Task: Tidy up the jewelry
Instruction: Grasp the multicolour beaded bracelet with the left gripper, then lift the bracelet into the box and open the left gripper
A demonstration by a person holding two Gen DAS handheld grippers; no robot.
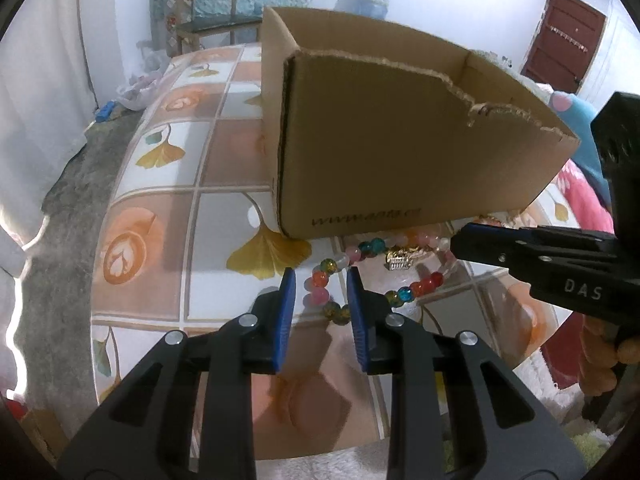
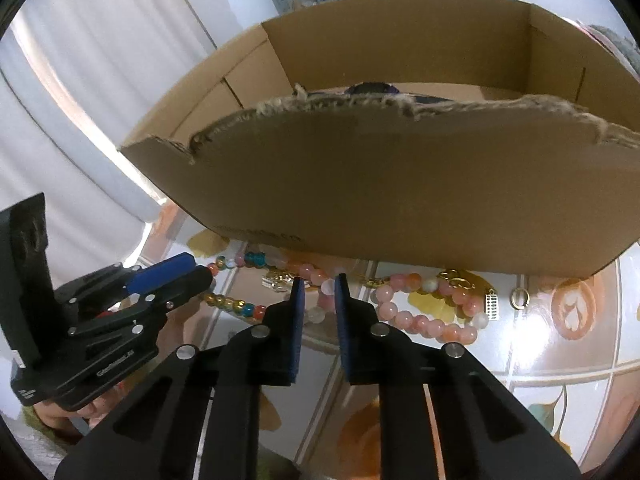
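A multicoloured bead bracelet (image 1: 320, 280) with a gold charm (image 1: 400, 262) lies on the table against the front wall of an open cardboard box (image 1: 400, 140). My left gripper (image 1: 320, 276) straddles its left bend; a gap shows between the beads and the left pad. The right gripper (image 1: 454, 244) comes in from the right at the bracelet's far side. In the right wrist view my right gripper (image 2: 319, 279) has pink and white beads (image 2: 323, 283) pinched between its pads, under the box (image 2: 400, 180). The left gripper (image 2: 208, 274) sits at the coloured bracelet (image 2: 232, 304).
More pink beads (image 2: 424, 322), a gold chain (image 2: 456, 276), a small gold charm (image 2: 491, 304) and a gold ring (image 2: 519, 299) lie by the box. Something dark (image 2: 372, 88) rests inside it. The tablecloth (image 1: 160, 240) ends at the left edge; a chair (image 1: 208, 20) stands behind.
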